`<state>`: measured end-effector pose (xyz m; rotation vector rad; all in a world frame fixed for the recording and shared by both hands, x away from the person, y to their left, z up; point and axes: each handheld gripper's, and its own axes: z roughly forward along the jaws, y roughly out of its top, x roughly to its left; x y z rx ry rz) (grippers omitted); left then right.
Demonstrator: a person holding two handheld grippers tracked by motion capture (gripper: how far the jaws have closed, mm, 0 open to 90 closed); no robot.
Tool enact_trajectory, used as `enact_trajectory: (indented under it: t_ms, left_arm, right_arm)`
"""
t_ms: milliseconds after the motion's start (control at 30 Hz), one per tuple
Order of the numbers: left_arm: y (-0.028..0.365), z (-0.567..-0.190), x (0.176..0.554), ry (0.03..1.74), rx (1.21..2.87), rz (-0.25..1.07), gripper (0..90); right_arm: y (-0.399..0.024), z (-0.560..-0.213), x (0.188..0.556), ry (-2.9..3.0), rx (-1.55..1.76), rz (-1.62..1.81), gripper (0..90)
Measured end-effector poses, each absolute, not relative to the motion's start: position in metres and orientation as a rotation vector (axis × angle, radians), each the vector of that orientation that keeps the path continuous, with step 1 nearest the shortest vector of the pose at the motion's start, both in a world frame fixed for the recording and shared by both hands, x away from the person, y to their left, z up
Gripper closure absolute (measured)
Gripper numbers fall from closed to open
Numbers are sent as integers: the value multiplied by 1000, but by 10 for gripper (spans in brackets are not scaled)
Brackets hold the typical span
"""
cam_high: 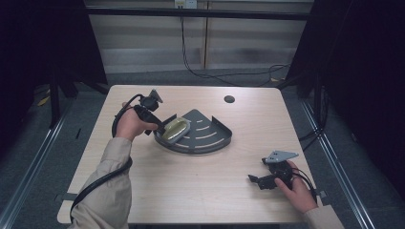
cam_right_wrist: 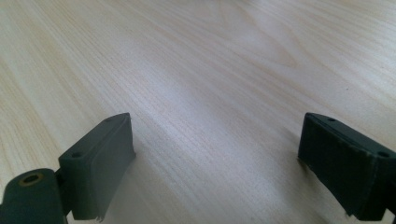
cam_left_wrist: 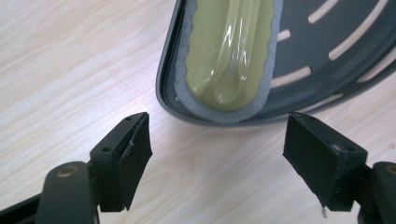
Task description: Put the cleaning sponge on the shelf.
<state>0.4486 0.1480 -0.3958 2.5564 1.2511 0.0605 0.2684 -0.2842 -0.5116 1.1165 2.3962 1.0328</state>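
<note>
Left tongs (cam_left_wrist: 217,154): jaws stand apart with nothing between them, poised over bare worktop (cam_left_wrist: 70,70) just short of the rim of the dark grey slotted corner tray (cam_left_wrist: 345,60), in which a grey-edged, olive-green sponge in clear wrap (cam_left_wrist: 229,51) lies directly ahead of the jaws at the near rim. Right tongs (cam_right_wrist: 215,163): jaws likewise spread and empty, low over bare wood, well apart from the tray and sponge, near the worktop's front edge in the high view.
</note>
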Motion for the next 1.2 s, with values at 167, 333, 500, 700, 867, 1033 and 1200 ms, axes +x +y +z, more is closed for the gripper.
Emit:
enact_trajectory:
  t_ms: [167, 333, 500, 700, 867, 1033, 1200]
  left_arm:
    - [157, -397, 441, 1252, 2558, 55, 229]
    - [165, -399, 433, 1247, 2560, 52, 228]
    - [170, -400, 426, 1237, 2556, 40, 229]
    - [174, -402, 416, 1201, 2576, 27, 229]
    - [177, -407, 409, 1207, 2579, 12, 229]
    - [180, -415, 401, 1199, 2595, 1, 229]
    - [184, -419, 394, 1188, 2588, -14, 229]
  right_arm:
    - [-284, -512, 268, 2396, 1115, 1033, 100]
    - [-284, -512, 268, 2396, 1114, 1033, 100]
    - [-284, -512, 268, 2396, 1114, 1033, 100]
    - [-284, -512, 268, 2397, 1119, 1032, 100]
    - [-284, -512, 268, 2399, 1116, 1030, 100]
    - [-284, -512, 268, 2399, 1116, 1031, 100]
    - [-284, -512, 268, 2400, 1115, 1030, 100]
